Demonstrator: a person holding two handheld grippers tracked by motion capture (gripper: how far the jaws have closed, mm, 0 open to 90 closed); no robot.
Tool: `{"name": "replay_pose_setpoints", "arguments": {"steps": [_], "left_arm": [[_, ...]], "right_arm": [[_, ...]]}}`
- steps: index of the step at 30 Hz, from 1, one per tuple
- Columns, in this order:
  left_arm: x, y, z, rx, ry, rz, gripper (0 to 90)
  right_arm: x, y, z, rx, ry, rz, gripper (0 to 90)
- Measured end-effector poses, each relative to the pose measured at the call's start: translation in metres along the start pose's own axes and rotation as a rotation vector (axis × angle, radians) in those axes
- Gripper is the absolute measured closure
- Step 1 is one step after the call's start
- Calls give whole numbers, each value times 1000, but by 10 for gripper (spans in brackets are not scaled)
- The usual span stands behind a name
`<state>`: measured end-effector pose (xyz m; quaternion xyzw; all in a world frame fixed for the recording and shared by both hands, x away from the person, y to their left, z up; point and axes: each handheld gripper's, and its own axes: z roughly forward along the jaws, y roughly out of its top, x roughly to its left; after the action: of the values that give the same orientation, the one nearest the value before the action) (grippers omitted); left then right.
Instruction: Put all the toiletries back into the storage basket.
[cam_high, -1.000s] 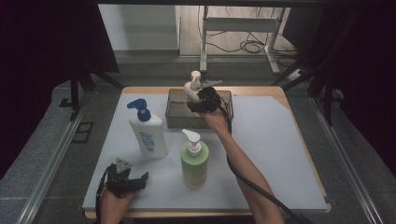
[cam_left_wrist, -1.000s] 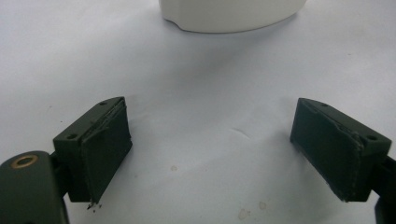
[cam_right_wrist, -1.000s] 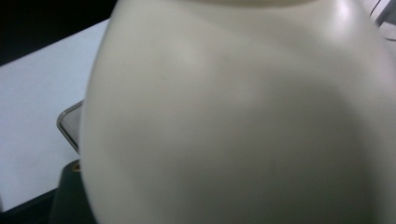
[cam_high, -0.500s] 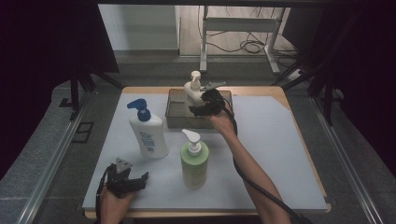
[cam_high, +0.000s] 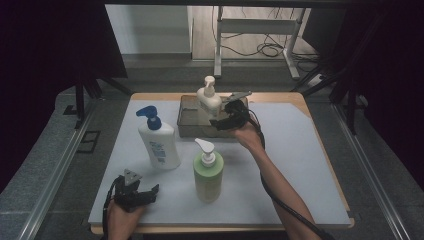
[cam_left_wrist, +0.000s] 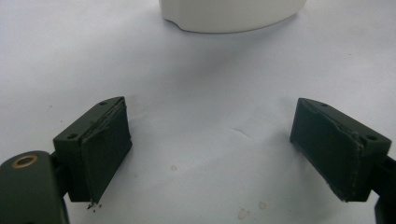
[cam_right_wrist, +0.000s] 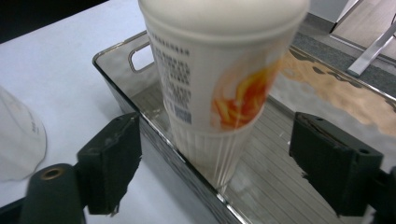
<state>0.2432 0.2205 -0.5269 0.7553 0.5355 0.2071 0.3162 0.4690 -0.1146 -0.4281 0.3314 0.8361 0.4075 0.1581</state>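
Observation:
A cream pump bottle (cam_high: 208, 102) with an orange print (cam_right_wrist: 219, 74) stands upright in a shiny tray (cam_high: 186, 111) at the back of the white mat. My right gripper (cam_high: 220, 121) sits just right of it; its jaws have just been opening. In the right gripper view the right gripper (cam_right_wrist: 217, 140) stands open, the bottle beyond the pads and untouched. Near the front left, my left gripper (cam_high: 150, 192) rests open on the mat. In its own view the left gripper (cam_left_wrist: 210, 116) holds nothing, with a white bottle's base (cam_left_wrist: 229, 14) ahead.
A white bottle with a blue pump (cam_high: 159, 142) stands left of centre. A green bottle with a white pump (cam_high: 208, 172) stands in front of the tray, near my right forearm. The tray's rim (cam_right_wrist: 121, 51) has a handle cut-out. Bare mat lies to the right.
My right gripper has drawn back from the cream bottle, towards the right and the near side, with its jaws wider. The bottle stays standing in the tray. The left gripper has not moved.

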Motion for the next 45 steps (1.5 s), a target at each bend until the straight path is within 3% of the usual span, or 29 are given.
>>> {"name": "replay_pose_setpoints", "arguments": {"steps": [15,20,23,28,45], "left_arm": [[0,0,0,1,1,0,118],[0,0,0,1,1,0,117],[0,0,0,1,1,0,117],[0,0,0,1,1,0,117],[0,0,0,1,0,0,117]], "right_arm": [[-6,-16,-13,45,10,8,527],[-13,-18,-19,32,-19,29,715],[-16,-18,-20,23,-24,43,756],[-19,-18,-12,45,-45,60,897],[-21,-14,27,123,-85,112,899]]}}
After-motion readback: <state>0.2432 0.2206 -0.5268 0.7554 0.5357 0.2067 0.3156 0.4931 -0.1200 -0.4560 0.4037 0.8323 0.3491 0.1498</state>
